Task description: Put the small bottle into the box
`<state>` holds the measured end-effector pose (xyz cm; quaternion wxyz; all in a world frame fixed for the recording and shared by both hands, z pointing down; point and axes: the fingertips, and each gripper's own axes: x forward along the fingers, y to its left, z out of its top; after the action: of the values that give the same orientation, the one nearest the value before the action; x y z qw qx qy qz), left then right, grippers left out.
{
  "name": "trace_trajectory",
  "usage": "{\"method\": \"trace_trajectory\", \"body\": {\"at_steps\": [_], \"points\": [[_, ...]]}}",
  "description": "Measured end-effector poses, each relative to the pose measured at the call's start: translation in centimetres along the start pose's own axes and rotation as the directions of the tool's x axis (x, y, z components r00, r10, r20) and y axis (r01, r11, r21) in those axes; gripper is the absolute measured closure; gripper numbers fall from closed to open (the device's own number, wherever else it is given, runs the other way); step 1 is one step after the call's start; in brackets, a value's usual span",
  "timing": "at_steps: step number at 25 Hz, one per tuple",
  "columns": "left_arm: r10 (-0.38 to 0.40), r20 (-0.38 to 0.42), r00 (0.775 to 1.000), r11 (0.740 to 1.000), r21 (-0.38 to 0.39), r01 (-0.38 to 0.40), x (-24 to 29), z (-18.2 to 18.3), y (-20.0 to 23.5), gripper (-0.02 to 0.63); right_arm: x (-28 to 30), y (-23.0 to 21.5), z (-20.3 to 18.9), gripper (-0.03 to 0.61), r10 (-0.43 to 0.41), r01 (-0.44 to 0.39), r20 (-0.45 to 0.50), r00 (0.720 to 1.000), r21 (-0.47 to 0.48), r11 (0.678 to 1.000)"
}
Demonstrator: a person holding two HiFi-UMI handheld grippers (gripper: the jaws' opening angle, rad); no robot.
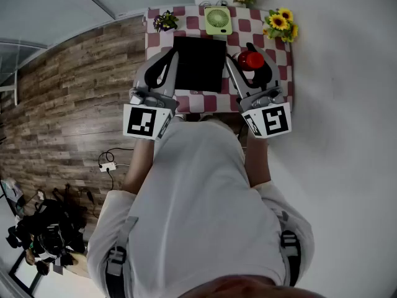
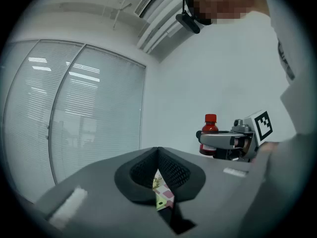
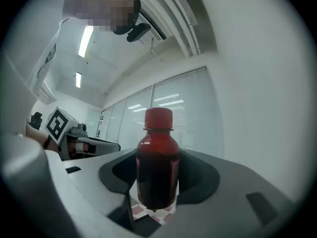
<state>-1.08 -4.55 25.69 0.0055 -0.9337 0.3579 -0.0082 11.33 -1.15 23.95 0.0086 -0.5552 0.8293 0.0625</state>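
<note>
We are gripping the small red plastic bottle upright in our right gripper, just beside the right edge of the black rectangular box on the checked tablecloth. The head view is showing the box's inside only as black. Our left gripper is hovering clenched and empty by the box's left edge. Only the right gripper view is showing cloth under the bottle's base.

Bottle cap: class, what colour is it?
Red. The cap shows best in the right gripper view.
</note>
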Motion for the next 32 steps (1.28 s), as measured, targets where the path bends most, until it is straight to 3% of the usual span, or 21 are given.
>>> {"method": "trace_trajectory", "body": {"at_steps": [12,16,20,23,25,32], "points": [[-0.009,-0.001,1.0,1.0,-0.015,0.009,0.0,-0.3,-0.3,0.615,0.0,1.1,0.1,0.365,0.045,-0.045,-0.03,0.999,-0.007,0.999],[0.008,-0.033,0.999,0.999,-0.034,-0.009,-0.9,-1.9,0.4,0.615,0.0,1.8,-2.0,0.365,0.096,-0.099,-0.119,0.988,-0.017,0.995],[0.043,-0.087,0.995,0.997,-0.066,-0.049,-2.6,-4.9,1.6,0.615,0.1,3.2,-6.6,0.365,0.172,-0.179,-0.251,0.953,-0.005,0.984],[0.057,-0.128,0.99,0.995,-0.079,-0.068,-3.6,-7.3,1.8,0.615,0.2,4.3,-11.7,0.365,0.243,-0.252,-0.358,0.902,0.021,0.967],[0.065,-0.155,0.986,0.993,-0.086,-0.078,-4.4,-8.7,1.7,0.615,0.1,5.1,-15.7,0.365,0.296,-0.307,-0.434,0.851,0.048,0.951],[0.111,-0.216,0.97,0.982,-0.125,-0.14,-7.5,-11.8,2.5,0.615,-0.3,7.6,-29.7,0.365,0.41,-0.482,-0.68,0.607,0.094,0.871]]}}
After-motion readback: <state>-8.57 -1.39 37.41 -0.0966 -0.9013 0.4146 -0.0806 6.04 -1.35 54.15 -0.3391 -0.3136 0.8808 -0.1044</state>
